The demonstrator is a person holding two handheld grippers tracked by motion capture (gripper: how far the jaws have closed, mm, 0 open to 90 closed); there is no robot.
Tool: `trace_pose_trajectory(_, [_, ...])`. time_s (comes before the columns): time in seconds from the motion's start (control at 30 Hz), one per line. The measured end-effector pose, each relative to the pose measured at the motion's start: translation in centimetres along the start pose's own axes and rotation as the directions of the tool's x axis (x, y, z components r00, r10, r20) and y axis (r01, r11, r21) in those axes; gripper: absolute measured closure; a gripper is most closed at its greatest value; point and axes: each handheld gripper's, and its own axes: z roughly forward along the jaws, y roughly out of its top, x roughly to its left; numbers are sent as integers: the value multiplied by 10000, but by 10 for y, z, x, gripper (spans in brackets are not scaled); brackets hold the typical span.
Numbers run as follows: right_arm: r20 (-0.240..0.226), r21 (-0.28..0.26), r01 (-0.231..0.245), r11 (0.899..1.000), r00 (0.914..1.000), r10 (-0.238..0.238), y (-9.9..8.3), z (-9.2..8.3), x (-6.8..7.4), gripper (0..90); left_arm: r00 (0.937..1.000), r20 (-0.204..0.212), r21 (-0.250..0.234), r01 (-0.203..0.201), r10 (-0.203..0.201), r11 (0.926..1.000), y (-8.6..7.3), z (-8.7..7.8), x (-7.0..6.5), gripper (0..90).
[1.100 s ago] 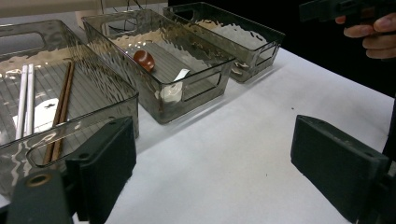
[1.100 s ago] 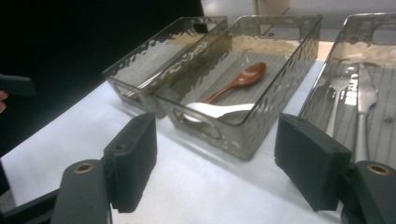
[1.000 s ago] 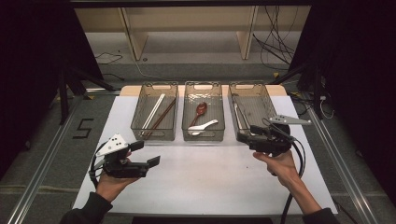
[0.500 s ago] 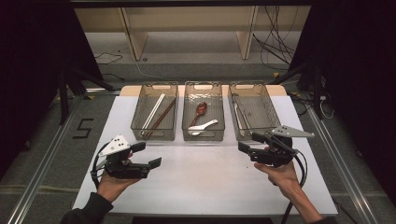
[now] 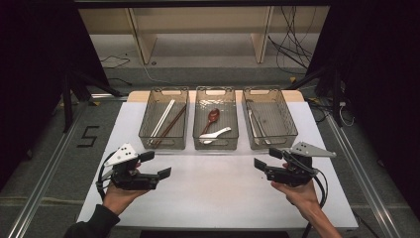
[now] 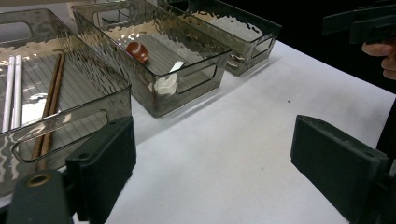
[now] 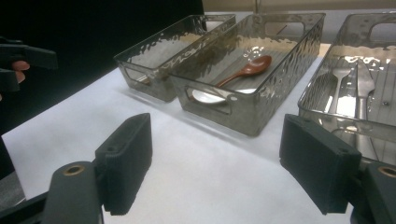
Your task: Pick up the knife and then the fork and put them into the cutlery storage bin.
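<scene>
Three clear bins stand in a row at the back of the white table (image 5: pixel 218 198). The left bin (image 5: pixel 145 134) holds white and brown chopsticks (image 5: pixel 163 119). In the middle bin (image 5: pixel 218 145) lie a red-brown spoon (image 5: pixel 213 117) and a white spoon (image 5: pixel 214 136). The right bin (image 5: pixel 292 130) holds metal cutlery (image 7: pixel 357 93). My left gripper (image 5: pixel 157 164) hovers open in front of the left bin, nothing between its jaws (image 6: pixel 215 168). My right gripper (image 5: pixel 267 159) is open before the right bin; its jaws have just been opening, with nothing between them (image 7: pixel 219 158).
Bare white tabletop lies between the two grippers and in front of the bins. Metal rails (image 5: pixel 44 183) run along both table sides. A wooden frame (image 5: pixel 138 39) and loose cables (image 5: pixel 292 44) sit on the floor behind the table.
The right gripper has drawn back from the right bin toward the person and sunk a little. The left gripper has stayed where it was.
</scene>
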Motion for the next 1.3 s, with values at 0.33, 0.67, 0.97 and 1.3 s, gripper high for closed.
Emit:
trace_pose_trajectory(0.33, [155,70,133,9999,9998,-134,-10,-11,-1,254,10000,76,0,34,-34,10000,-1,-1,0,137])
trace_pose_trajectory(0.67, [371,61,124,9999,9992,-126,-14,-20,-1,237,9999,152,-5,30,-30,10000,-1,0,-1,137])
trace_pose_trajectory(0.97, [462,-58,127,9999,9989,-124,-12,-20,-2,196,9998,201,48,-2,1,10000,-1,1,-1,137])
trace_pose_trajectory(1.3, [543,-104,231,9997,9983,-225,-11,-19,-2,172,9997,236,66,-9,8,10000,-1,1,-1,137])
